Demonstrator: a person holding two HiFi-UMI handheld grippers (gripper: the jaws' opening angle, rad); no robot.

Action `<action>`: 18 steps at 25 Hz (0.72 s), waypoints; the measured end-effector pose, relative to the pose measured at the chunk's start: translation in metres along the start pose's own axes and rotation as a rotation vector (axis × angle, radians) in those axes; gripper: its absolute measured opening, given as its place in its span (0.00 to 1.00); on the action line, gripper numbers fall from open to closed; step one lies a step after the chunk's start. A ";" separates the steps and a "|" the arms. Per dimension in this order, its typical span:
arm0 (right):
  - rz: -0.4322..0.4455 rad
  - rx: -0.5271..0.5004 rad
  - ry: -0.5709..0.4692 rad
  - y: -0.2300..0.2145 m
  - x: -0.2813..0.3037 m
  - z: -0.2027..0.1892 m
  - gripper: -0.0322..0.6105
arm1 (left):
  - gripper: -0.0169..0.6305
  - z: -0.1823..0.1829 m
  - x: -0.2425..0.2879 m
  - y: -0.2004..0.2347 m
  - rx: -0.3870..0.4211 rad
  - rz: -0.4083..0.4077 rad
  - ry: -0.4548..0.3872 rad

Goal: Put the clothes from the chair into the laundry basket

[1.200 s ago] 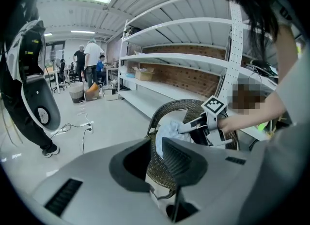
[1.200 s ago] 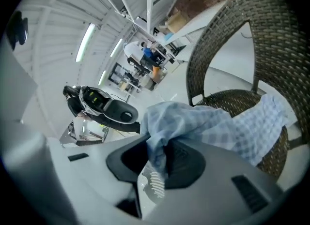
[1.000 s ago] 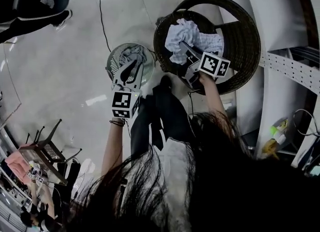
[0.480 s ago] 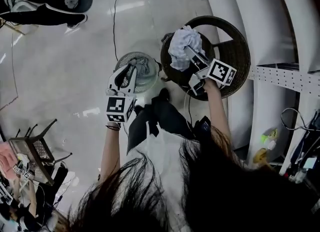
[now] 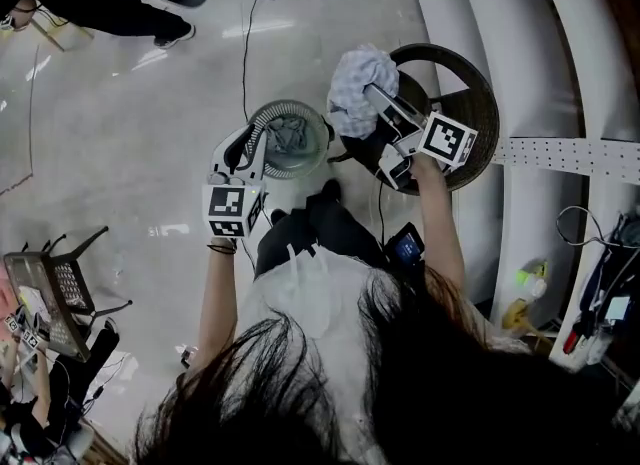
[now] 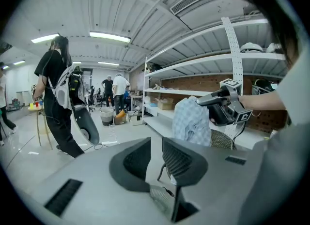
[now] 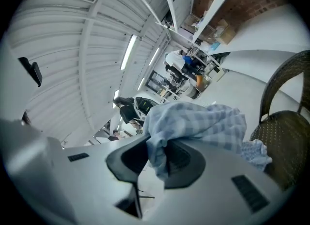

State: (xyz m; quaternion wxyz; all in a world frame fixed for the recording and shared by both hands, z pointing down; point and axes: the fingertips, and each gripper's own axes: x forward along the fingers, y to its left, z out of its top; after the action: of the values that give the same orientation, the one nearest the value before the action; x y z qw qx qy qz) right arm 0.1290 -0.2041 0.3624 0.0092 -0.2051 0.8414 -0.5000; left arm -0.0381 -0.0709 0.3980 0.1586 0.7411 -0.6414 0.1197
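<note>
Right gripper view: right gripper [image 7: 157, 160] pinches a fold of the cloth [image 7: 203, 122]; left gripper [image 6: 154, 157] gapes empty. Held by one fold, the cloth may slip free short of the basket [image 5: 290, 105].

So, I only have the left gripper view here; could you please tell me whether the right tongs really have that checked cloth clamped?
Observer: Yes. The right gripper view shows the right tongs closed on a fold of the checked cloth, and the rest of the cloth drapes over them.
Operator: Thank you. Where is the laundry basket? I cannot find it in my view.
Observer: In the head view the laundry basket stands beside the wicker chair, right at the tips of the left tongs.
Operator: Is there anything in it?
Observer: Yes, a grey garment lies inside it.
</note>
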 end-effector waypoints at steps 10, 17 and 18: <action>0.147 -0.037 0.046 0.096 0.045 -0.051 0.18 | 0.16 -0.025 -0.088 0.049 -0.061 0.125 -0.033; 0.195 -0.052 0.090 0.135 0.072 -0.086 0.18 | 0.16 -0.036 -0.130 0.074 -0.099 0.173 -0.046; 0.195 -0.053 0.099 0.138 0.074 -0.091 0.18 | 0.16 -0.038 -0.135 0.076 -0.102 0.178 -0.050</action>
State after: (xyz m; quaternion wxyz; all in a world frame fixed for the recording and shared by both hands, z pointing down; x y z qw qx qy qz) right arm -0.0053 -0.0964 0.3057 0.0109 -0.0973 0.8698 -0.4837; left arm -0.1319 0.0569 0.3875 0.1690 0.6750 -0.7135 0.0821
